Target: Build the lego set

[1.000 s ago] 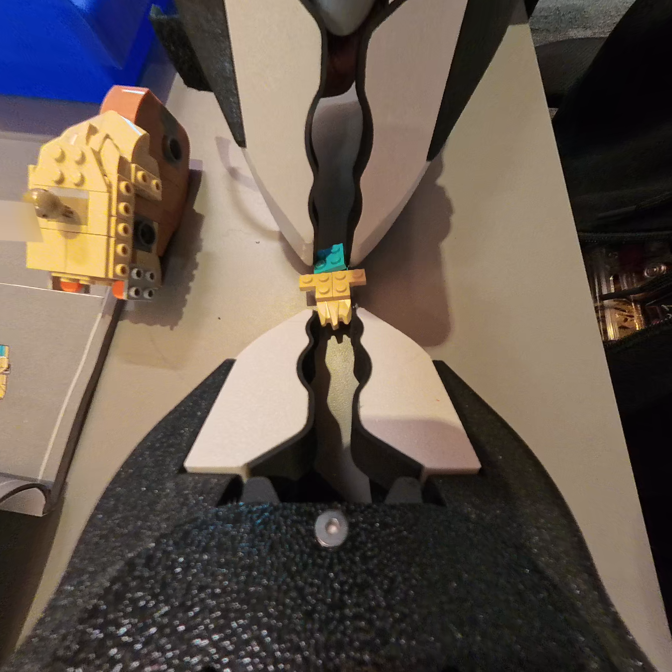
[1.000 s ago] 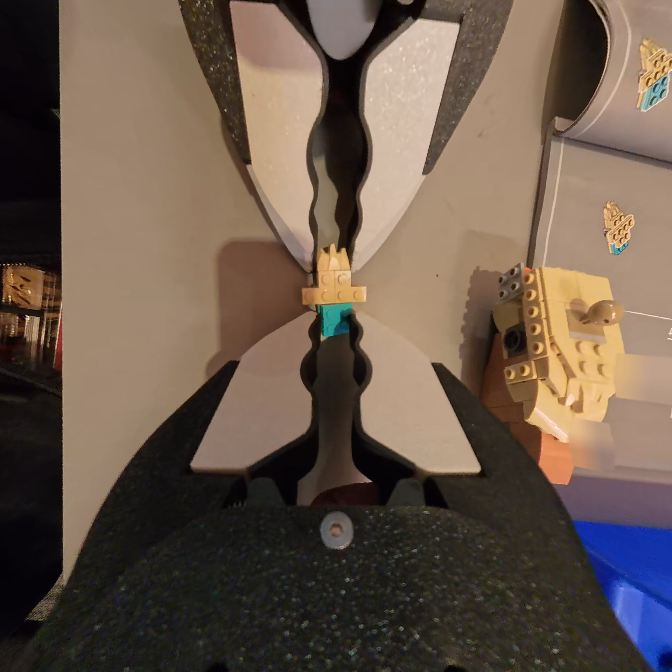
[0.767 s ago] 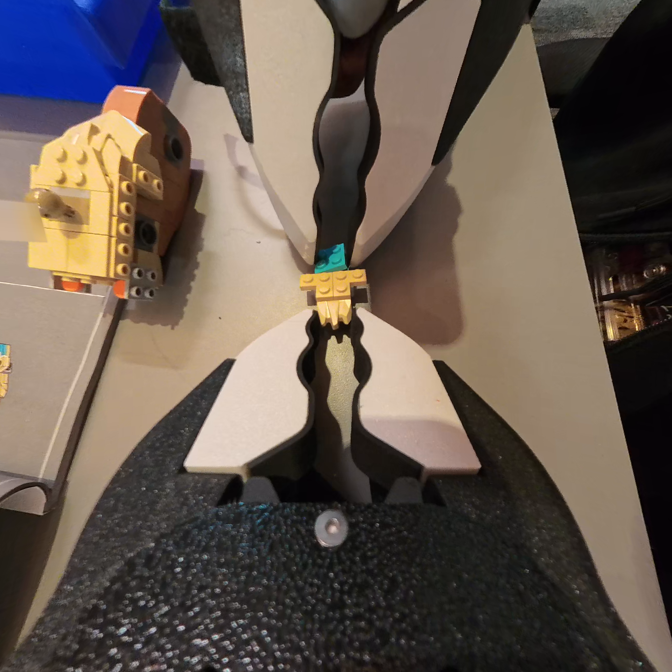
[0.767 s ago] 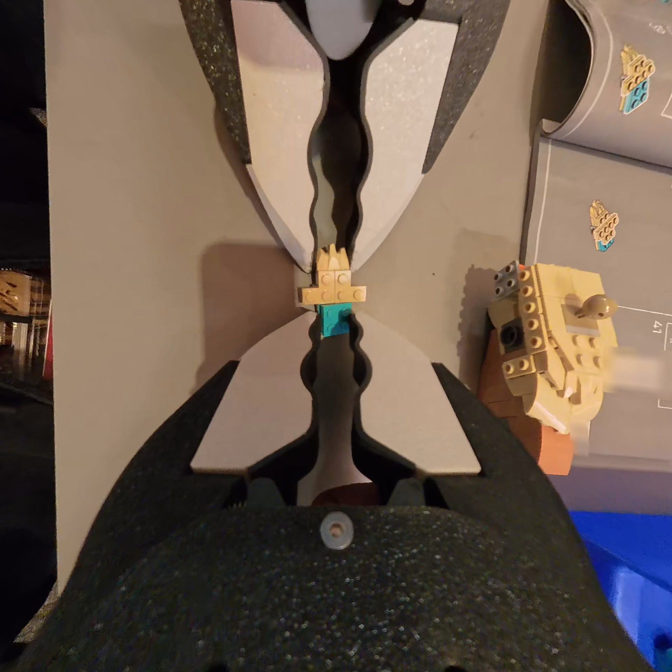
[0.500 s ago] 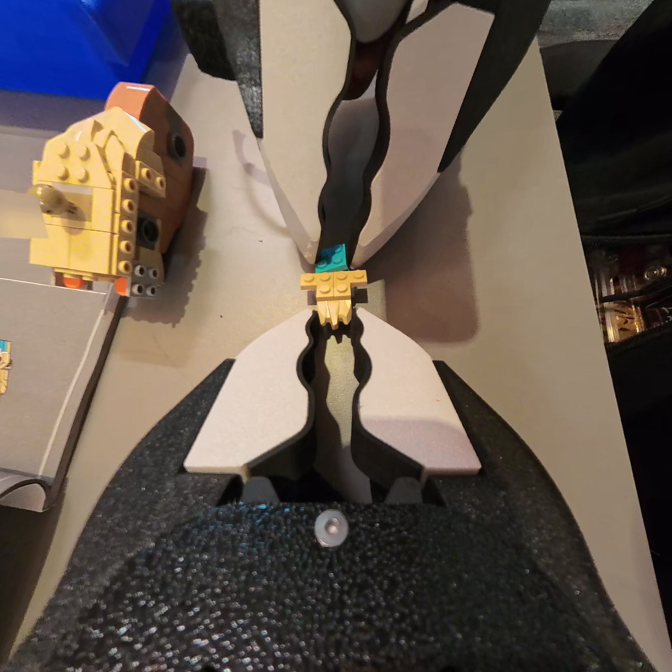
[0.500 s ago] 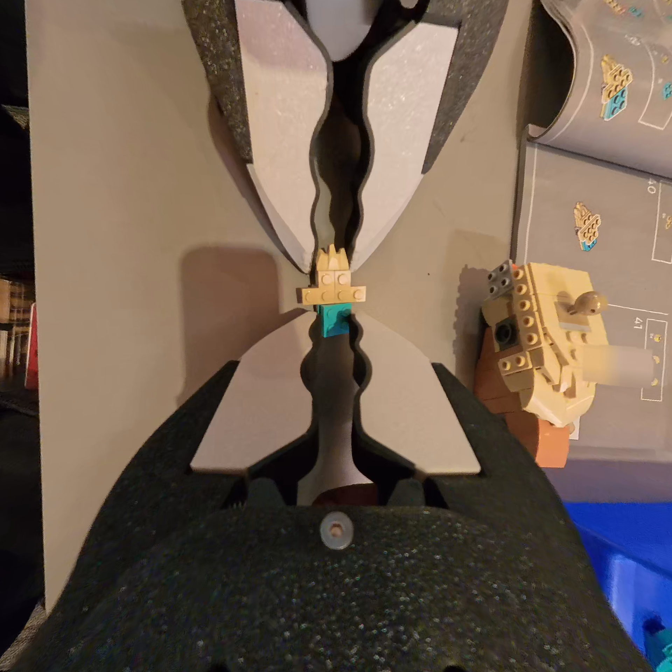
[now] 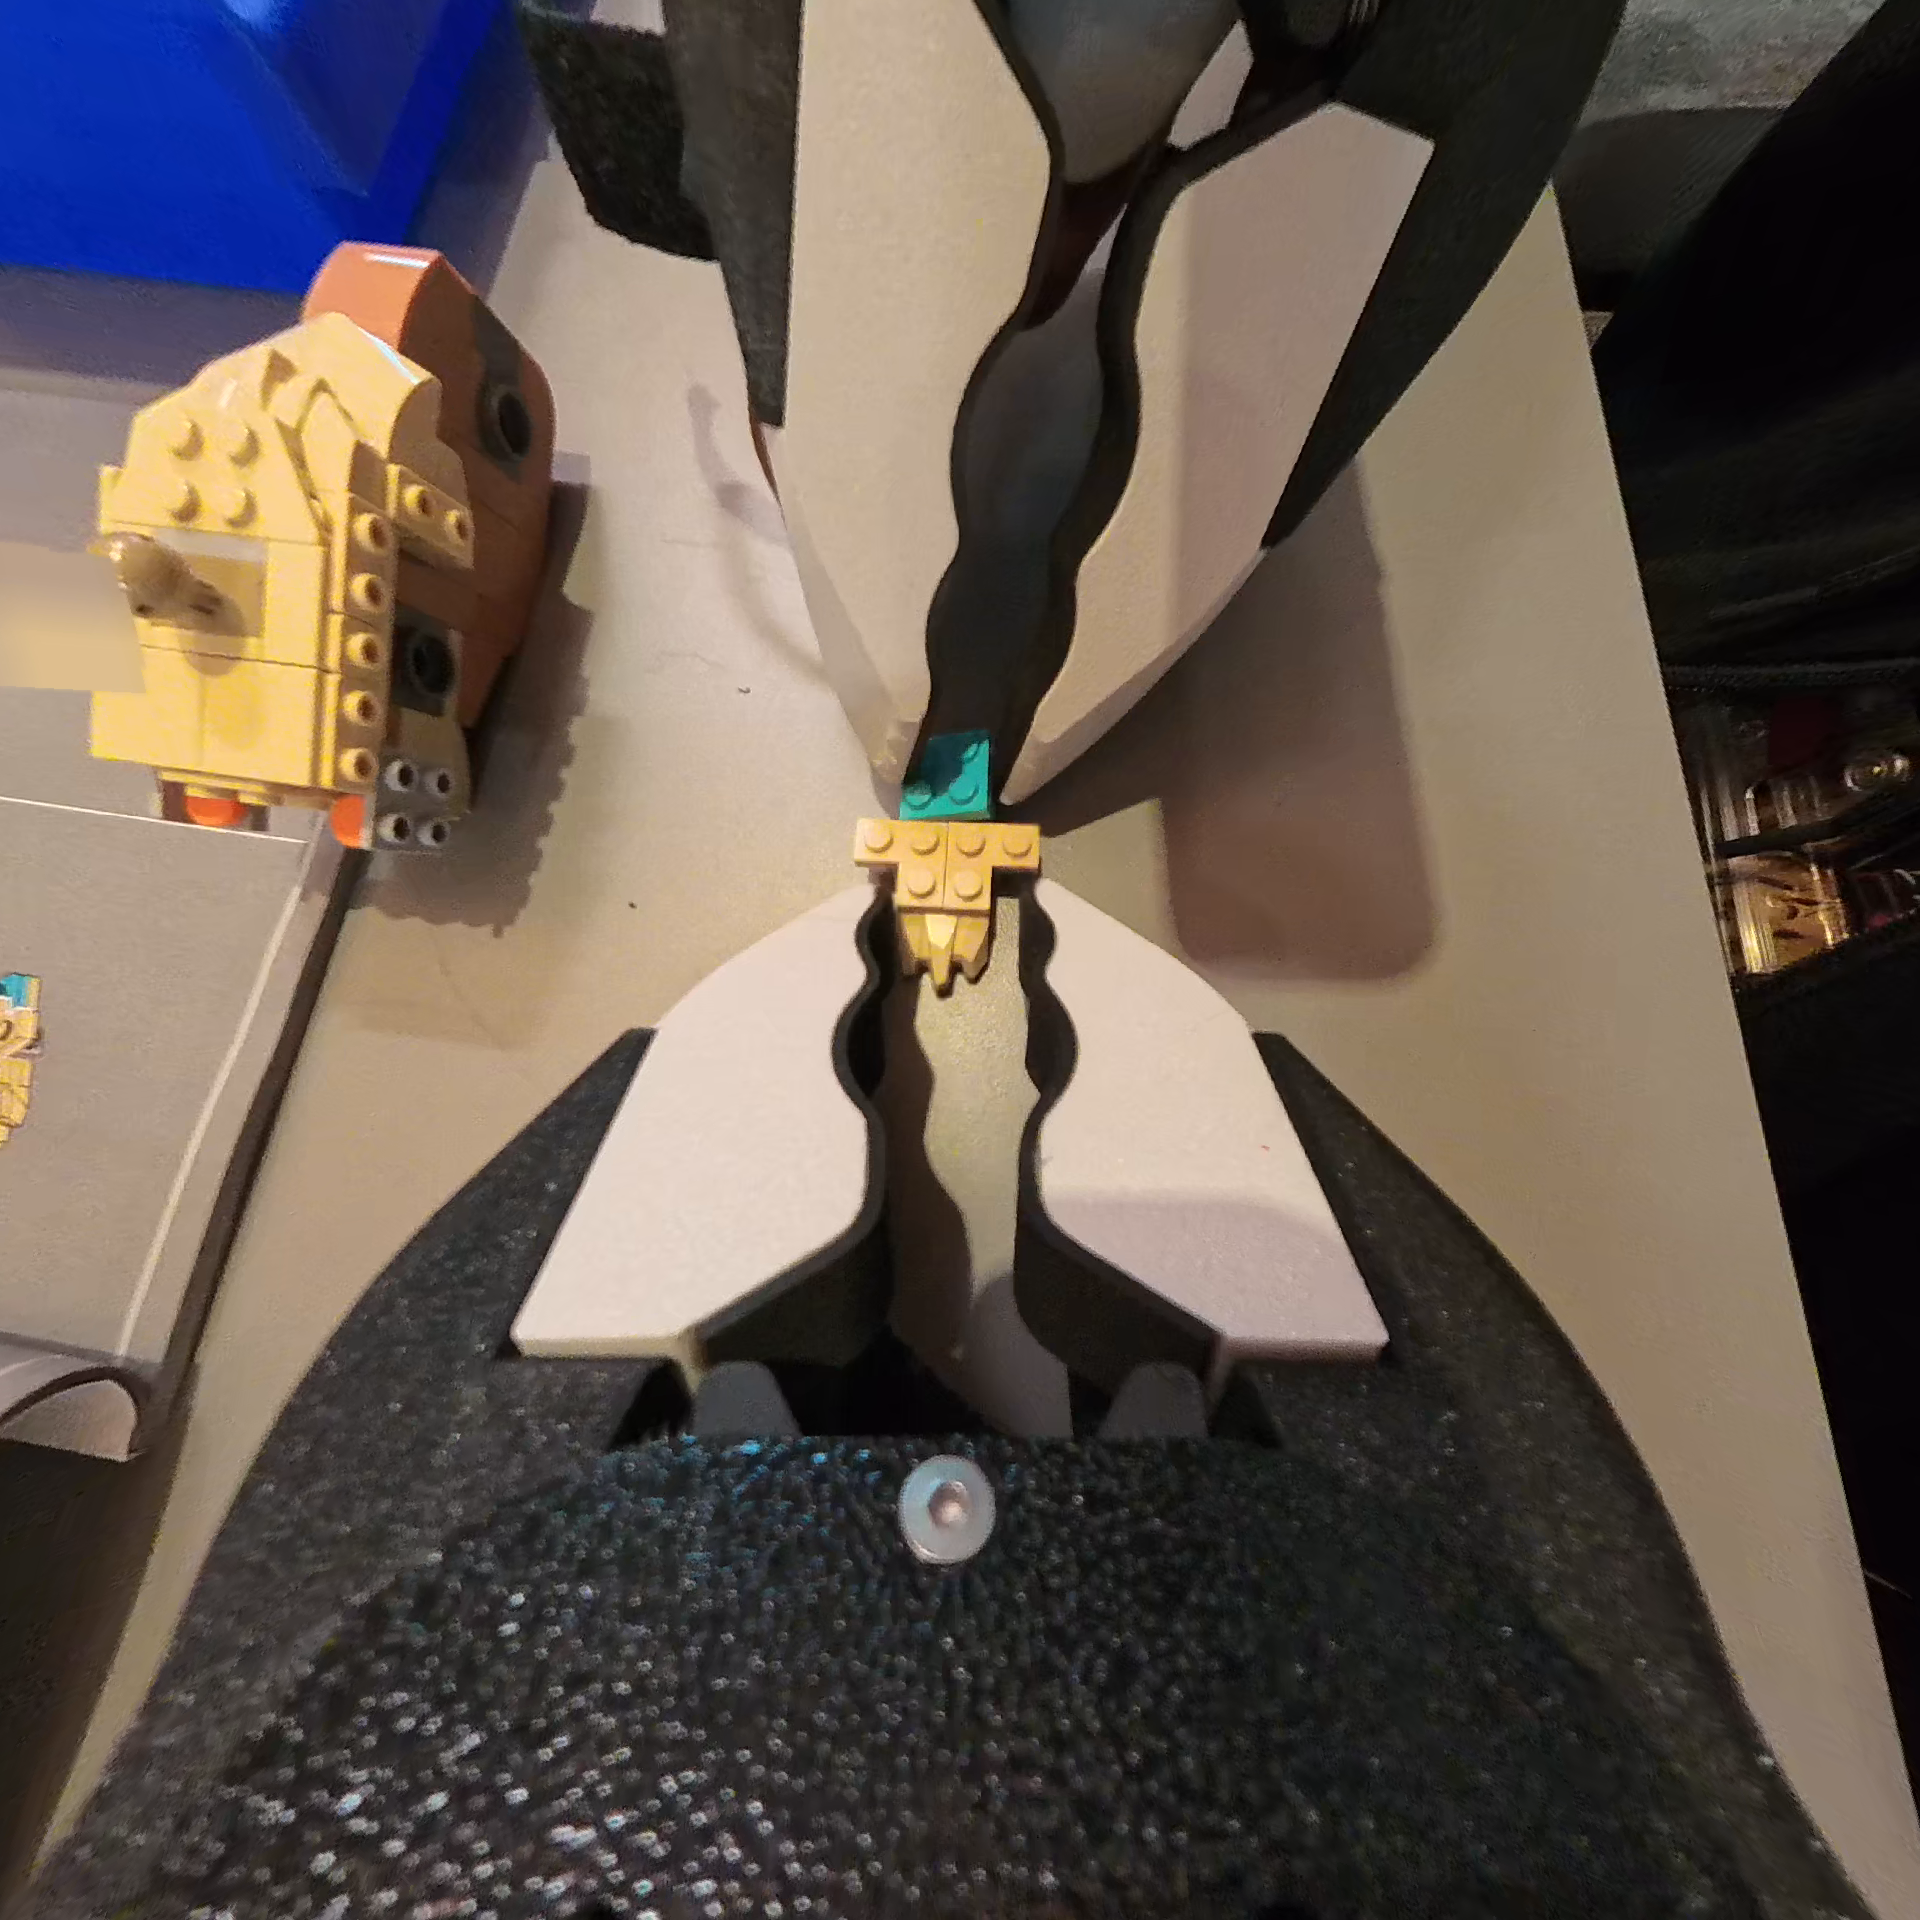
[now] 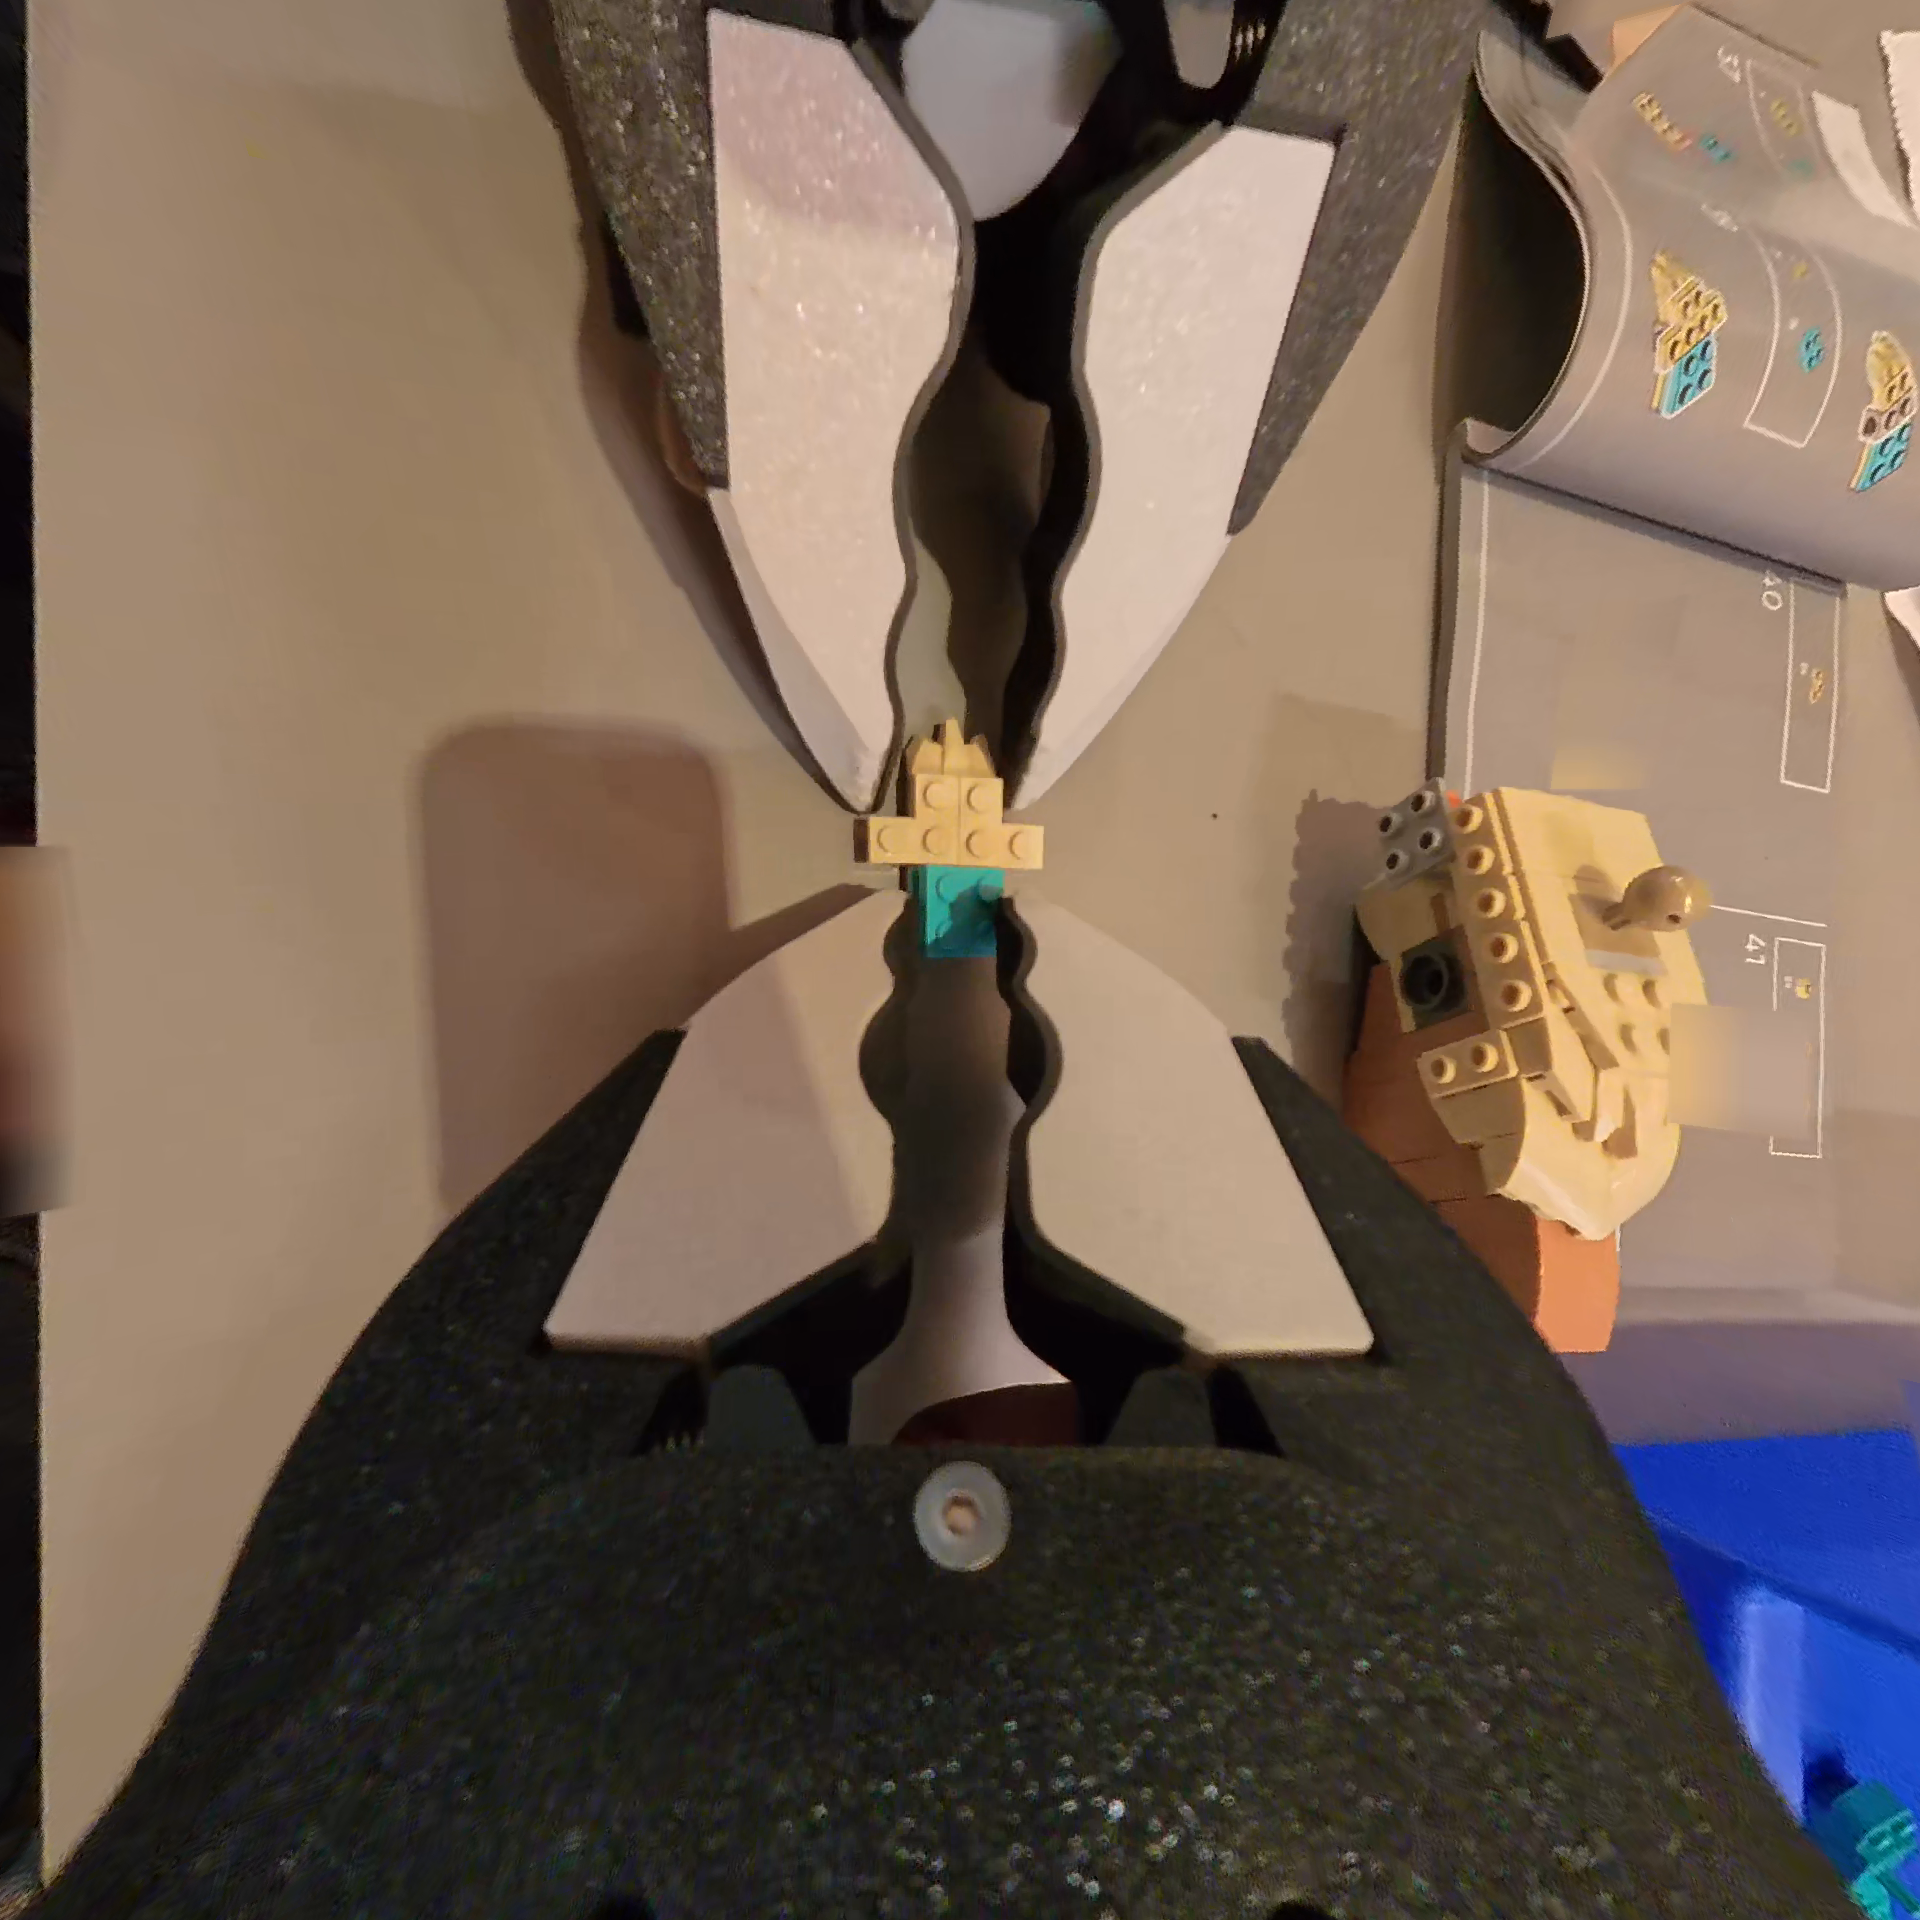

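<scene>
While the two grippers face each other tip to tip above the pale table, a small lego sub-assembly is pinched between them from both ends. Left gripper has its jaws pressed onto the tan clawed end of the small tan assembly, a T-shaped piece of studded plates with pointed tips toward the left wrist camera. Right gripper has its jaws pressed onto the teal brick, which sits directly against the tan crossbar; whether the two are fully seated together cannot be told. Seen from the right wrist view, the tan assembly lies just beyond the teal brick, its pointed end tucked into the opposing tips. In the left wrist view, the teal brick shows at the far gripper's tips. Larger tan and brown lego build rests on the table off to the side, well apart from the held pieces, partly overlapping the grey instruction booklet. Same build appears in the right view beside the open booklet, whose far page curls upward. Blue bin lies beyond the build.
</scene>
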Motion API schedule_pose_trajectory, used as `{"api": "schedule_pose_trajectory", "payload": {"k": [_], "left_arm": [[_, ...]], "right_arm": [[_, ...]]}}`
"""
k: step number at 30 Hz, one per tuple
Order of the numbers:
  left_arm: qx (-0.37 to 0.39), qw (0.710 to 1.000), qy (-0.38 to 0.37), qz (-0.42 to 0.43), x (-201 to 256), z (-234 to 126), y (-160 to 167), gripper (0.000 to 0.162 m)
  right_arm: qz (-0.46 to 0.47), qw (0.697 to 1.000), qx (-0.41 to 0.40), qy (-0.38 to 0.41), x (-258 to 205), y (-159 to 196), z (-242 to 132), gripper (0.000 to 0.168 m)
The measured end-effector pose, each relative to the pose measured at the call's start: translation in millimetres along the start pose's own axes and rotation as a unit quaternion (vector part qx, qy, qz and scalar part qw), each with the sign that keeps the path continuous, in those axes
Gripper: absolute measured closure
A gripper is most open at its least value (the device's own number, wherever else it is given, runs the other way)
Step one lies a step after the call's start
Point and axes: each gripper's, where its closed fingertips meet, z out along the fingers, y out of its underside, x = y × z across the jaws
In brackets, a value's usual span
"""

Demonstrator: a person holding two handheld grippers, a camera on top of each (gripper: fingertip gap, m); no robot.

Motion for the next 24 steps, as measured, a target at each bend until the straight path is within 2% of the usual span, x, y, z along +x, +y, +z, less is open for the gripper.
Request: {"api": "schedule_pose_trajectory", "payload": {"k": [3, 17, 24], "left_arm": [[0.0, 1.0, -0.004, 0.001, -0.6, 0.1, -0.4, 0.146], [-0.002, 1.0, -0.002, -0.005, -1.0, 0.5, 0.1, 0.146], [-0.002, 1.0, 0.002, -0.013, -1.9, 0.5, 0.4, 0.146]], "right_arm": [[-0.003, 1.0, 0.004, 0.002, -1.4, -0.9, 0.1, 0.154], [-0.038, 0.998, 0.022, 0.04, -1.4, -1.2, -1.0, 0.154], [-0.061, 0.995, 0.039, 0.073, 5.3, 1.3, -9.2, 0.142]]}}
